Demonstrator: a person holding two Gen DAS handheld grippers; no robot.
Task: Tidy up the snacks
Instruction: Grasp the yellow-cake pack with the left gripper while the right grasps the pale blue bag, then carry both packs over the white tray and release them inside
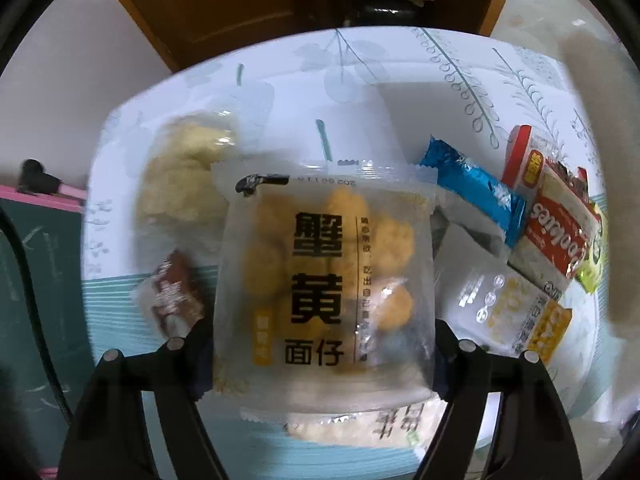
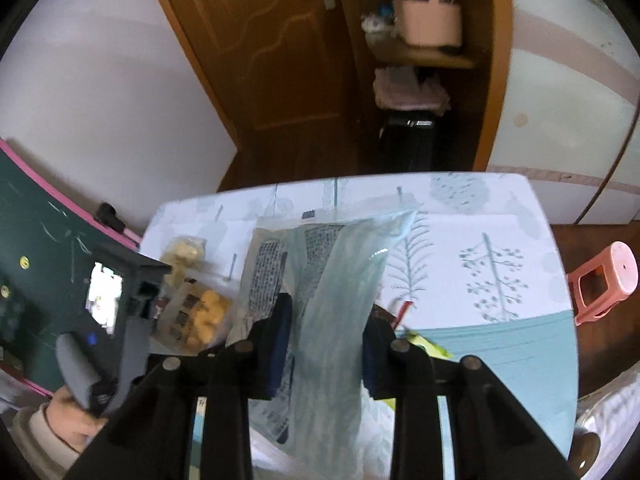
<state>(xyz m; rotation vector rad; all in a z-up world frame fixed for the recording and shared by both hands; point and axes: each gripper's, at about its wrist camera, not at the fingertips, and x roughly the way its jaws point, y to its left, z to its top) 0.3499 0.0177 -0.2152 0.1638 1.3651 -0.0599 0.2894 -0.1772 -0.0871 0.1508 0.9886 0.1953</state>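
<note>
My left gripper [image 1: 320, 360] is shut on a clear snack bag with big black Chinese letters and yellow balls inside [image 1: 324, 280], held above the table. The same bag shows in the right wrist view [image 2: 200, 316], held by the left gripper [image 2: 136, 304]. My right gripper [image 2: 324, 340] is shut on a pale blue translucent snack bag [image 2: 336, 300] and holds it up over the table. Other snacks lie below: a pale puff bag [image 1: 180, 172], a brown packet [image 1: 172, 296], a blue wrapper [image 1: 476, 188], a red cookie pack [image 1: 556, 232].
The table [image 2: 480, 280] has a tree-print cloth with a teal band. A white-and-yellow packet [image 1: 516, 312] lies at the right. A green chalkboard [image 2: 36, 264] stands left, a pink stool [image 2: 604, 280] right, a wooden door [image 2: 280, 60] behind.
</note>
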